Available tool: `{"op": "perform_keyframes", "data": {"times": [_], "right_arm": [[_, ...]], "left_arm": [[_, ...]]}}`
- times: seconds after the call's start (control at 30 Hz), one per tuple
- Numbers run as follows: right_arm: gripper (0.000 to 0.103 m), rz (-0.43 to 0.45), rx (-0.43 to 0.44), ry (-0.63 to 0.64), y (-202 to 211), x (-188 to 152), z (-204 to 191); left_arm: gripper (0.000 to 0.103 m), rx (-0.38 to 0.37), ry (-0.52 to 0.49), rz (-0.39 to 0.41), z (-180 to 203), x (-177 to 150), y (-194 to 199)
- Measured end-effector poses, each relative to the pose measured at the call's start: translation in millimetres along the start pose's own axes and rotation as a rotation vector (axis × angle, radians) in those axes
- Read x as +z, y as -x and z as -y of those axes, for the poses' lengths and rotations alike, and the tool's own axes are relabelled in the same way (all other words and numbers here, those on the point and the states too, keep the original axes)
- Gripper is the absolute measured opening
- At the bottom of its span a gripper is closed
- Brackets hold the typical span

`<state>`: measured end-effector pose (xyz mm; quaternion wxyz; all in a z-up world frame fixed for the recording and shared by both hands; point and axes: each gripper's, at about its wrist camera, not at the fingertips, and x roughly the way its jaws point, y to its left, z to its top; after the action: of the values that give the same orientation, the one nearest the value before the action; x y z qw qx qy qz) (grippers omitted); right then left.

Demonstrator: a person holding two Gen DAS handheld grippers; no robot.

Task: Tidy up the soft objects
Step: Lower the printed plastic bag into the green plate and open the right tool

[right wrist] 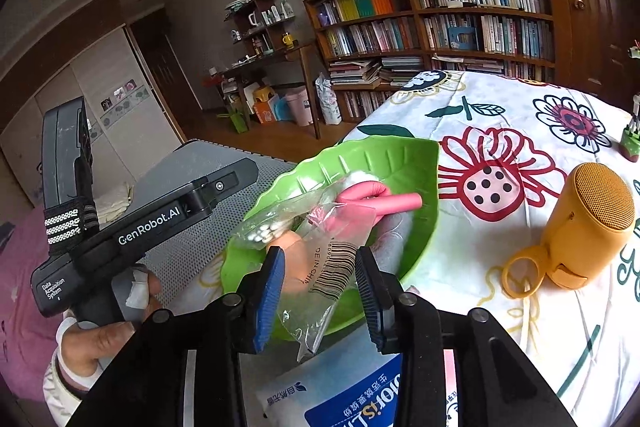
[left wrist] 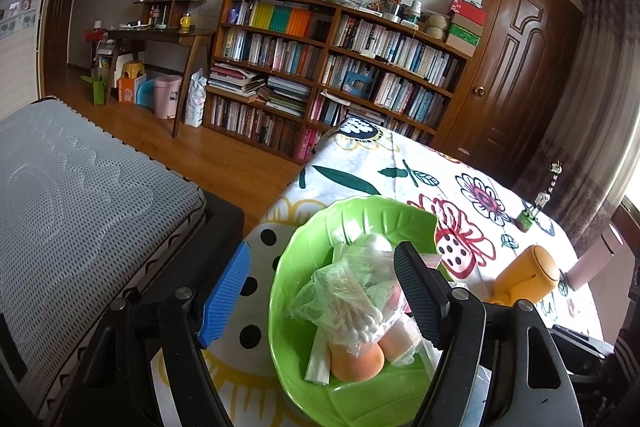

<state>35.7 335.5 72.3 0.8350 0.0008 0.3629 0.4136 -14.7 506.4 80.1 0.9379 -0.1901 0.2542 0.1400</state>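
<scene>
One green leaf-shaped bowl (right wrist: 416, 163) holds two orange sponges (left wrist: 358, 363) and one cotton-swab bag (right wrist: 264, 231). Left gripper (left wrist: 320, 303) spread above bowl; right gripper (right wrist: 320, 295) spread around barcode bag (right wrist: 332, 267).

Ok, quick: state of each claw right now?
Left claw: open, holding nothing, straddling the green bowl's rim.
Right claw: open, a clear barcoded bag between its fingers, not clamped.

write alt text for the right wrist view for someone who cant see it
The open right gripper hovers over a green leaf-shaped bowl holding bagged cotton swabs, a pink item and a barcoded clear bag. A yellow speaker sits on the floral tablecloth.
</scene>
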Motion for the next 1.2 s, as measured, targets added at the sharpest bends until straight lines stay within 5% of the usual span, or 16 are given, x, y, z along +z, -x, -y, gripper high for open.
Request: {"op": "perform_keyframes", "data": {"times": [0.57,0.83,1.2], "right_arm": [[0.039,-0.072,0.121,-0.008,-16,-10,-11],[0.039,0.026,-0.126,0.042,1,-3,-3],[0.041,0.001,-0.137,0.059,14,-9,5]], "left_arm": [[0.076,-0.006,0.009,0.016,-6,6,7],[0.076,-0.014,-0.006,0.016,-2,6,11],[0.078,-0.025,-0.025,0.008,3,5,13]]}}
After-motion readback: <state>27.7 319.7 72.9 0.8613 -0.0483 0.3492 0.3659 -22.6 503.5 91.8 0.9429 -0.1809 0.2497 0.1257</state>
